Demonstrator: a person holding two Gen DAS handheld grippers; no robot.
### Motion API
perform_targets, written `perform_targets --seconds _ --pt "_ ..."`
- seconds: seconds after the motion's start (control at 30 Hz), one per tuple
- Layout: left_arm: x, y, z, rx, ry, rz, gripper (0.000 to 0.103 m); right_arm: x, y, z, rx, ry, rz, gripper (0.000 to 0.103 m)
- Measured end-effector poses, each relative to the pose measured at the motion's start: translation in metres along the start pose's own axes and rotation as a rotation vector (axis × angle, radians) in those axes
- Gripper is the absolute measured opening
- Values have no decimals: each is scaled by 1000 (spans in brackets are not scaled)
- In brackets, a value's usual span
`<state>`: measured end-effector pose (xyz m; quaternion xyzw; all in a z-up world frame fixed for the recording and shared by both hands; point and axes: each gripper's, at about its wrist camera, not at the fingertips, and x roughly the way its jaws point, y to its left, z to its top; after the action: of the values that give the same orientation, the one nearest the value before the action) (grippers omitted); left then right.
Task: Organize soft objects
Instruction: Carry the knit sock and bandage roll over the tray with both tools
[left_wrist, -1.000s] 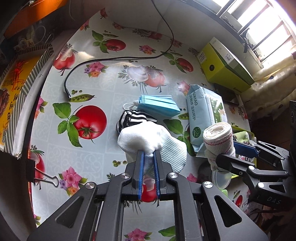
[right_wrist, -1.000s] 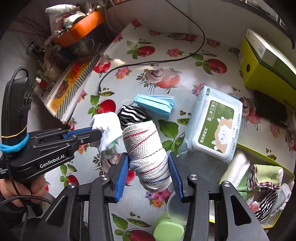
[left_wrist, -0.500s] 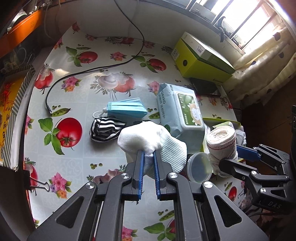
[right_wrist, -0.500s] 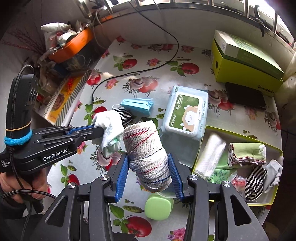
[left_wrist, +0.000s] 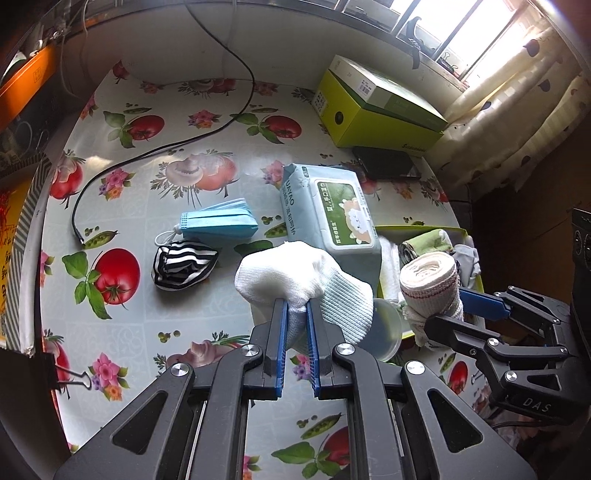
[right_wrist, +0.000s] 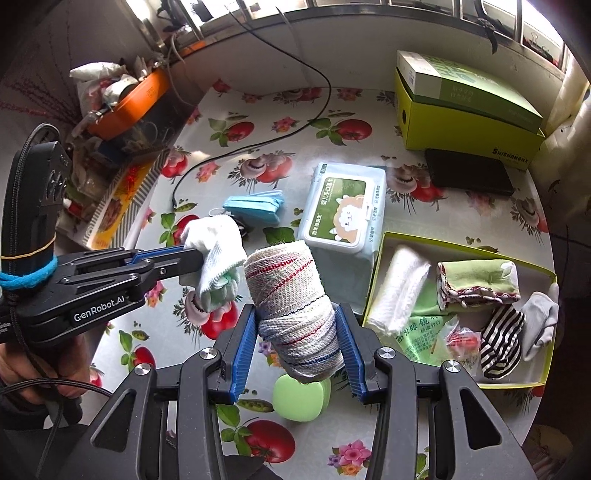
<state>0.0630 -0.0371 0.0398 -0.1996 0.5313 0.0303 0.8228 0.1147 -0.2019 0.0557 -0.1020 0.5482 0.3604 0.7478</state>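
With the bandage roll (right_wrist: 295, 314) pinched in the right gripper (right_wrist: 297, 343) and the white sock (left_wrist: 295, 280) squeezed in the near-closed left gripper (left_wrist: 295, 332), both above the table, carry them to the tray (right_wrist: 461, 245) at 3 o'clock. Release low over a bare spot, one at a time.

A wipes pack (right_wrist: 341, 212) is seen beside a black cable (left_wrist: 155, 153) on the tablecloth (left_wrist: 147, 295). A green box (right_wrist: 465, 110) is set behind a black case (right_wrist: 467, 171).
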Motion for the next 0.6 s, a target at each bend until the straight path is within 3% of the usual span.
perform_targets --seconds 0.6 --pt "15 -57 19 131 24 -25 11 -17 -49 -11 114 -44 -38 42"
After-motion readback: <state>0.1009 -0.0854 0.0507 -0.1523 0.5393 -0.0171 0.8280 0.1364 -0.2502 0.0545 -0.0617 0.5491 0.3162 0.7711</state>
